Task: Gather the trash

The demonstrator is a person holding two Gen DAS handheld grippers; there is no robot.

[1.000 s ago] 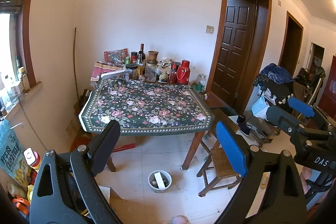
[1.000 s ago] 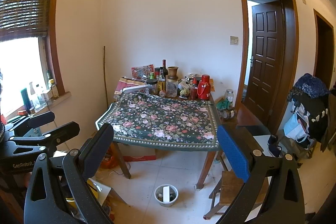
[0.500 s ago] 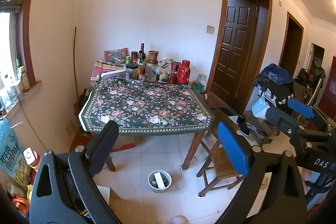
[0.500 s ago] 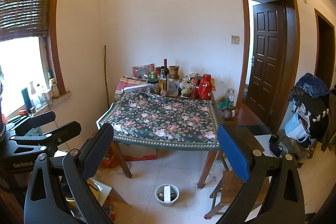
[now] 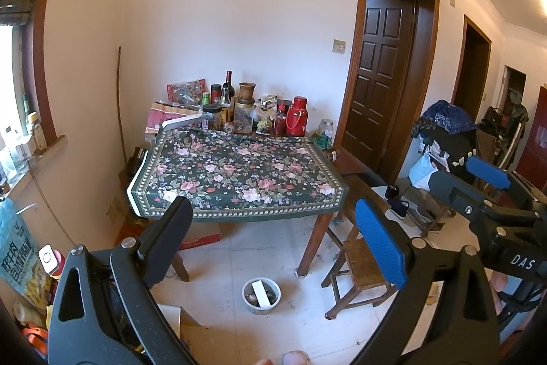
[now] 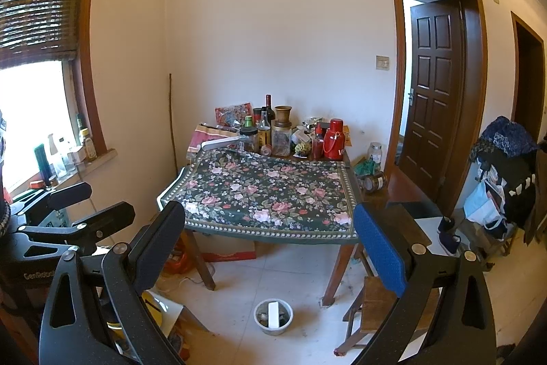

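Both grippers hang in the air in front of the table (image 5: 236,173), well apart from it. The left gripper (image 5: 273,242) and the right gripper (image 6: 270,248) each have their 2 fingers spread wide, holding nothing. The bowl (image 5: 261,295) of scraps sits on the floor under the table's near edge, beside the stool (image 5: 359,265).
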